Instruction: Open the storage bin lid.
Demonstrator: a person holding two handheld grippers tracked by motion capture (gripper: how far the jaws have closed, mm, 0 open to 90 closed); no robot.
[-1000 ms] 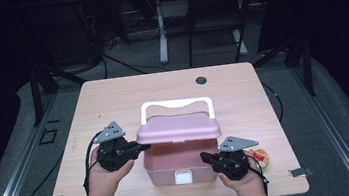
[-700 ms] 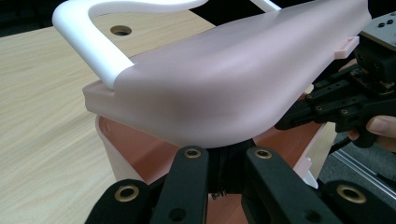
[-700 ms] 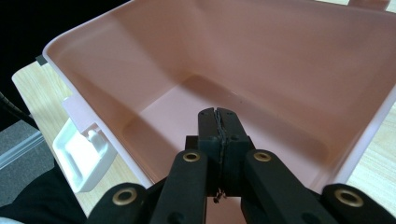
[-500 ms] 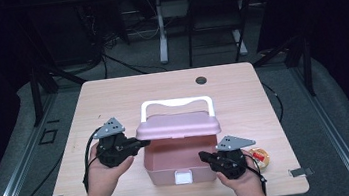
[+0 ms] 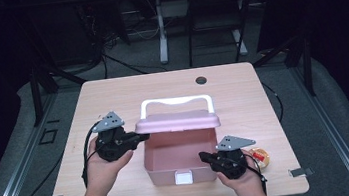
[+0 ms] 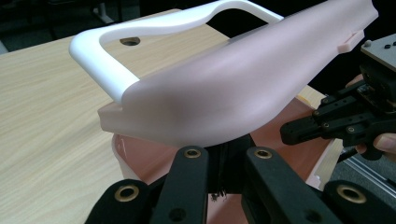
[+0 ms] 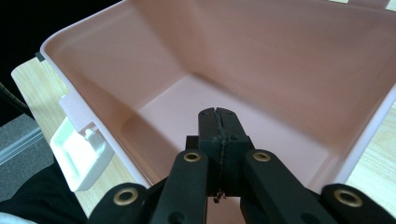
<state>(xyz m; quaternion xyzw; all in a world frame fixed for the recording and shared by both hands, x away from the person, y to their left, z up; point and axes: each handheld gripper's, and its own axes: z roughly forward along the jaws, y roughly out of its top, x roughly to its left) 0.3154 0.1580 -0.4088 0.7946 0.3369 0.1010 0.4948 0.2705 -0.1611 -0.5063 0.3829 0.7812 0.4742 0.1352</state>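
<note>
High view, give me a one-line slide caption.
Left gripper lifts the pink lid off the open pink box while the shut right gripper rests at its rim.

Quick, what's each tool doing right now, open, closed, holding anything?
Left tool: closed on the pink lid, holding it raised.
Right tool: closed, holding nothing, tips over the open pink box.

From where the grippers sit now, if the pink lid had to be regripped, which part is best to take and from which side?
The white handle on the lid. It arches clear of the raised lid with an open gap under its bar, so jaws could close around it from above. The lid's left edge, where the left gripper sits, is thin and sloped, likely less secure.
</note>
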